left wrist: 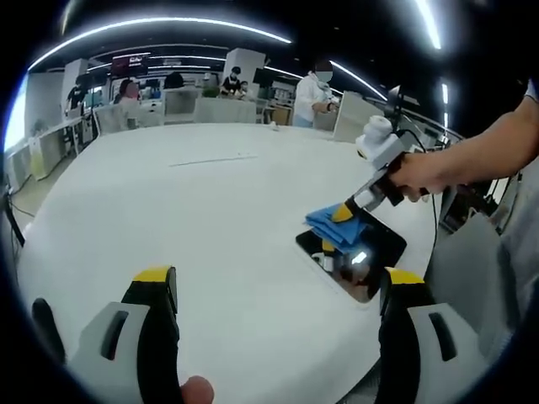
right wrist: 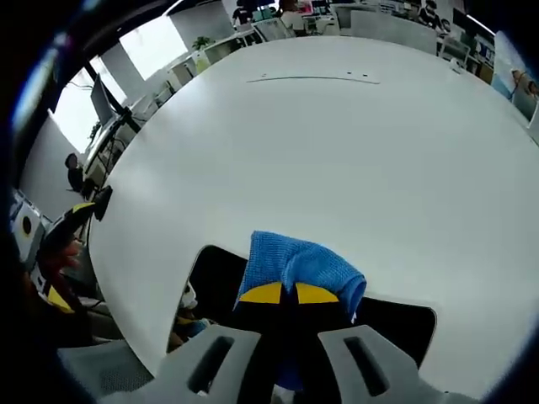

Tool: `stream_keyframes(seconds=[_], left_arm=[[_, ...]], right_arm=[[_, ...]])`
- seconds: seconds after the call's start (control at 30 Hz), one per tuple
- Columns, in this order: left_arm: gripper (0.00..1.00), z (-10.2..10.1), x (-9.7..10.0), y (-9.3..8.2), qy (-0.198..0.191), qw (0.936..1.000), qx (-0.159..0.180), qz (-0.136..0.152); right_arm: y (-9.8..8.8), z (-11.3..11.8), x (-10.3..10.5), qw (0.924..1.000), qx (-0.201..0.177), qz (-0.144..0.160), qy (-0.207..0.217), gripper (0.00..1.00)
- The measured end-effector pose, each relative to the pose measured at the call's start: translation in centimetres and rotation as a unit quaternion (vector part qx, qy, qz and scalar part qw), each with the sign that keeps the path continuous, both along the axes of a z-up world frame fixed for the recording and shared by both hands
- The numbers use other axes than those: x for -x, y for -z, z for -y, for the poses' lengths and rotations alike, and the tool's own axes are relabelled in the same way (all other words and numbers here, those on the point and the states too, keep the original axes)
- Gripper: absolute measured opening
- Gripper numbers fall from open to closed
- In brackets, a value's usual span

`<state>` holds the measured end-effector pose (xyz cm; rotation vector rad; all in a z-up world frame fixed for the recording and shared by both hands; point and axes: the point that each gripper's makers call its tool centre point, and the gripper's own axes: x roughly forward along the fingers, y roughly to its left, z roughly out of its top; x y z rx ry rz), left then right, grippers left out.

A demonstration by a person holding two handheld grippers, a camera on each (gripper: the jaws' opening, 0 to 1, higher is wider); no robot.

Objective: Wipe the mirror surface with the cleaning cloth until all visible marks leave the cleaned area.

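R gripper (right wrist: 290, 294) clamps blue cloth (right wrist: 303, 263) flat on mirror (left wrist: 358, 252); L gripper (left wrist: 278, 290) jaws wide, empty, well apart.

Left gripper (left wrist: 276, 290) hovers above a white table (left wrist: 194, 210), jaws spread wide, nothing between them | dark mirror (left wrist: 358, 252) lies just beyond the right fingertip (left wrist: 402, 278) | right gripper (left wrist: 344, 212), held in a person's hand (left wrist: 421, 172), presses a blue cleaning cloth (left wrist: 335, 225) onto the mirror's far end | people stand at desks beyond the table
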<state>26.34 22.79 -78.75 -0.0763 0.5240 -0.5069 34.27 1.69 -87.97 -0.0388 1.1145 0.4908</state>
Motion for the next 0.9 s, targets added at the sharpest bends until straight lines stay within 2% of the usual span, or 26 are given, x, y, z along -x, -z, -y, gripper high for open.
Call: stream_keyframes(seconds=[0.47, 0.9], left_arm=[[0.99, 0.1, 0.0, 0.0, 0.002, 1.0000, -0.001, -0.001], [0.99, 0.7, 0.0, 0.0, 0.008, 0.9999, -0.003, -0.007]], right_arm=[[-0.1, 0.3, 0.2, 1.0000, -0.004, 0.000, 0.001, 0.00], [-0.1, 2.8, 0.3, 0.9999, 0.009, -0.008, 0.010, 0.00]])
